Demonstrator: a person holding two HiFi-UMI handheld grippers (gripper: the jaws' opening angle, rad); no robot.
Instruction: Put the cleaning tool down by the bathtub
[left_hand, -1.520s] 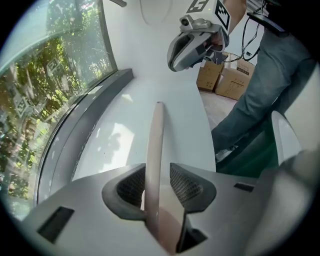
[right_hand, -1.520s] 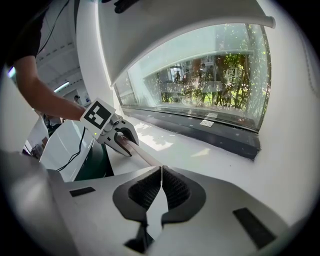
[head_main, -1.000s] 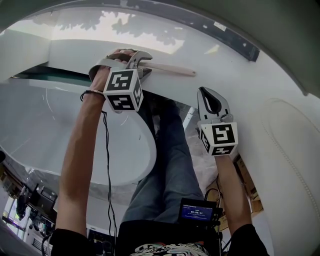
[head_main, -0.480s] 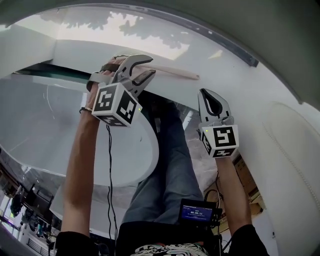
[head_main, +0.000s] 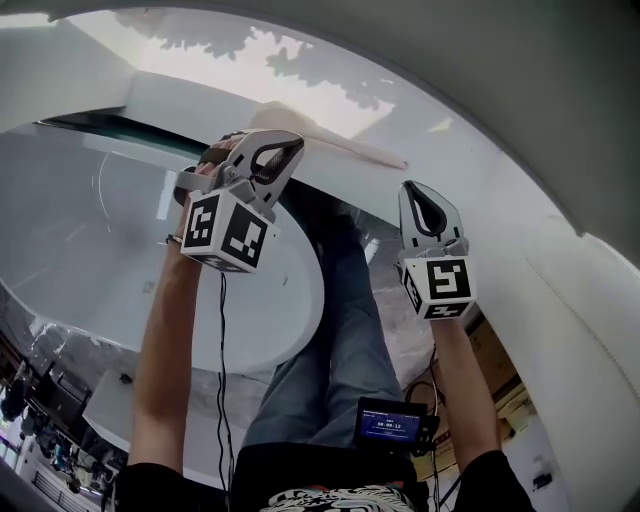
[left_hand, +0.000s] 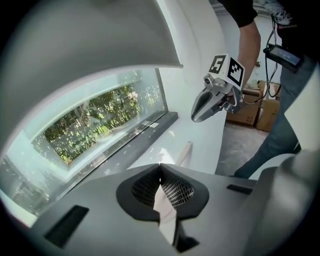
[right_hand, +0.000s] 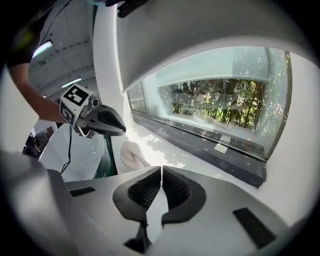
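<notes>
The cleaning tool, a pale brush with a wooden handle, lies flat on the white ledge behind the bathtub. In the left gripper view its handle shows, and in the right gripper view its round head. My left gripper hangs just short of the tool, apart from it. Its jaws are closing, tips meeting, with nothing between them. My right gripper hovers to the right of the handle's end, shut and empty.
A long window with a dark sill runs behind the ledge. The person's legs in jeans stand between the tub and a curved white wall. Cardboard boxes sit on the floor.
The left gripper has drawn back from the tool toward the person, and its jaws went from wide open to shut. The tool stays on the ledge. The right gripper barely moved.
</notes>
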